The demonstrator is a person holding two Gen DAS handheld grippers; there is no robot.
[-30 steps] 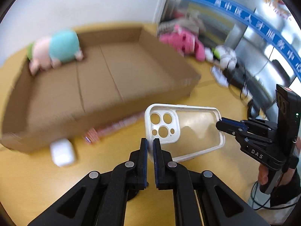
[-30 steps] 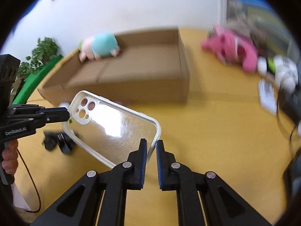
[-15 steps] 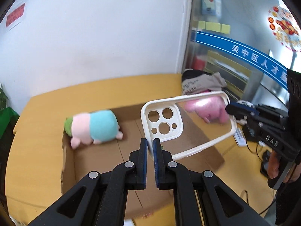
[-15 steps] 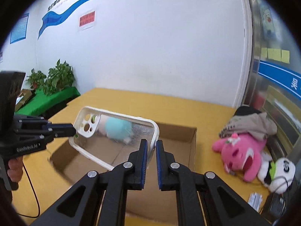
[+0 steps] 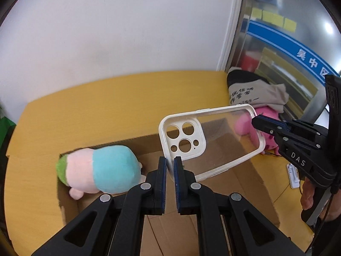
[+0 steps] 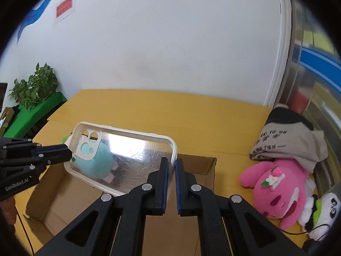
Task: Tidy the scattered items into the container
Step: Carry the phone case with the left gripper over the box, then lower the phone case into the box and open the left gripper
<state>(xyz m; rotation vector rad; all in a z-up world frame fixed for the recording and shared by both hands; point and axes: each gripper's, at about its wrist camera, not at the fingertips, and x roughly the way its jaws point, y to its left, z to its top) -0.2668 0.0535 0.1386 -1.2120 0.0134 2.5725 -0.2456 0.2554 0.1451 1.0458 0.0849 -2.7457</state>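
Observation:
A clear phone case with a white rim (image 5: 215,143) hangs in the air over the open cardboard box (image 5: 251,183). My left gripper (image 5: 170,166) is shut on the case's camera-end rim. My right gripper (image 6: 172,166) is shut on the opposite end of the case (image 6: 127,160); it shows at the right of the left wrist view (image 5: 259,125). A pastel plush with a teal body (image 5: 102,170) lies inside the box at its left end, also seen through the case in the right wrist view (image 6: 96,162).
A pink plush (image 6: 277,183) and a small panda plush (image 6: 319,211) lie on the yellow table (image 6: 149,106) right of the box, with a folded grey garment (image 6: 292,140) behind them. A potted plant (image 6: 32,87) stands far left. A white wall lies behind.
Both grippers have lifted the phone case from low over the table to above the box. The views now look down into the box from higher up.

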